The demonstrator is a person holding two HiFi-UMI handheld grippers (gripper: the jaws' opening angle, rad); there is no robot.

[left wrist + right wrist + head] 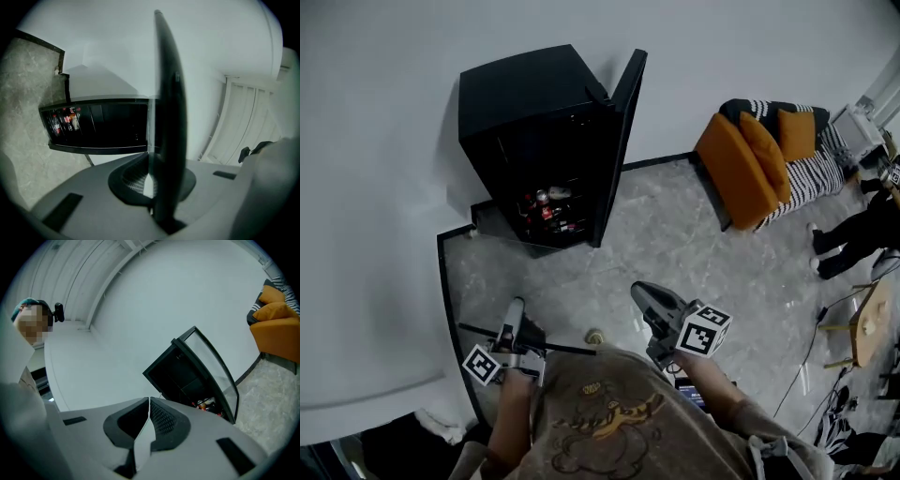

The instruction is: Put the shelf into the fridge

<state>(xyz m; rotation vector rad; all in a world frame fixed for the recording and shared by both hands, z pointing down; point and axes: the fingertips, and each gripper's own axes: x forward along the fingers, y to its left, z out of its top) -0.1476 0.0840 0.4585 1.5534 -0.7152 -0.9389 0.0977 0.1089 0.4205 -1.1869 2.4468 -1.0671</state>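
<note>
shelf (562,348) clamped in left claw (516,314), held over the floor (675,244), well short of fridge (516,94).
left arm low, outstretched; shelf shows edge-on, thin, dark; right claw (649,302) closed, empty.

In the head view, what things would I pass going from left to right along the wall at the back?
Black fridge → open door → orange sofa → person in black.
</note>
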